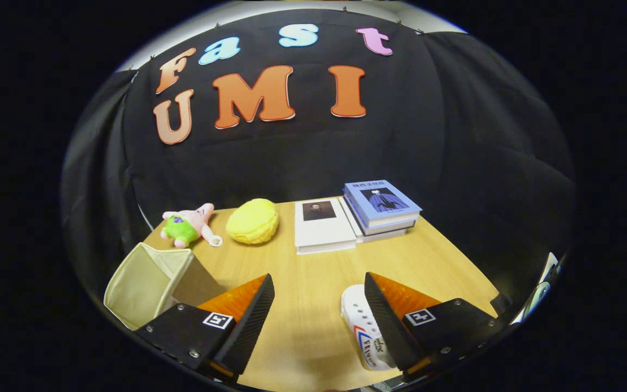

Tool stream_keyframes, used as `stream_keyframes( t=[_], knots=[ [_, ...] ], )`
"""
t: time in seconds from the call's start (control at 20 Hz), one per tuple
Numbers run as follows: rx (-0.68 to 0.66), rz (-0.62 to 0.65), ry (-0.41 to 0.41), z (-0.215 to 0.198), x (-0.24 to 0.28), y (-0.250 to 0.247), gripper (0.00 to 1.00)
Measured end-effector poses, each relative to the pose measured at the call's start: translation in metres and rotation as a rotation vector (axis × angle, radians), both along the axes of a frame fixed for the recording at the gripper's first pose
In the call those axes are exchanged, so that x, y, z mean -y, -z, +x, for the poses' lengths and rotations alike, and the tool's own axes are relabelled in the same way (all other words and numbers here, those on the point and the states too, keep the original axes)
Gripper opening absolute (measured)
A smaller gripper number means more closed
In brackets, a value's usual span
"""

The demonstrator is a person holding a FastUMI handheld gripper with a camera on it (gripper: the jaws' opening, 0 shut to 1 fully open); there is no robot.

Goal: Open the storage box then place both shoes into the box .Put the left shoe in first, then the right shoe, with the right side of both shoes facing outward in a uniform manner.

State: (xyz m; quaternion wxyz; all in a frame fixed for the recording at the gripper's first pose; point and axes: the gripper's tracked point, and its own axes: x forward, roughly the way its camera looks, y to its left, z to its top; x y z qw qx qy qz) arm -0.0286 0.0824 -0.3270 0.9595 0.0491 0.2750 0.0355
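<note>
Gripper: the gripper [319, 296] hangs over the near part of the counter [313, 272]. Its two fingers are wide apart and nothing is held between them. Bare wood shows in the gap.
Shoe: a white shoe [361, 326] with a red and blue stripe and a row of lace holes lies on the counter. It sits just inside the right finger, and that finger hides part of it. I cannot tell if the finger touches the shoe.
Storage box: a cream cloth storage box [147, 283] is at the near left corner of the counter, just beyond the left finger. It is tipped on its side with its open mouth facing left. The left finger covers its near corner.
Pink toy: a pink star toy [189, 224] in green shorts lies at the far left of the counter, behind the box.
Yellow toy: a round yellow plush [252, 220] sits just beside the pink toy, on its right.
White book: a white book [321, 224] with a small dark picture on its cover lies flat at the far middle.
Blue books: a blue book [381, 203] tops a small stack right next to the white book.
Counter: light wood, smooth, with a lot of bare room in the middle.
Room: black cloth hangs behind the counter and on both sides.
</note>
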Motion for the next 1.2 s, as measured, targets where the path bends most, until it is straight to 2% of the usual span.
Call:
stream_keyframes(
  t=[0.35, 0.7, 0.8, 1.0, 1.15, 1.2],
  knots=[
    [-0.091, -0.055, 0.063, -0.015, 0.068, 0.063, 0.99],
    [-0.246, -0.030, 0.064, -0.046, 0.086, 0.133, 0.98],
    [-0.278, -0.016, 0.072, -0.053, 0.086, 0.145, 0.92],
    [-0.311, 0.040, 0.083, -0.053, 0.087, 0.160, 0.73],
    [-0.337, 0.073, 0.066, -0.054, 0.084, 0.169, 0.55],
    [-0.345, 0.075, 0.057, -0.053, 0.084, 0.170, 0.53]
  ],
)
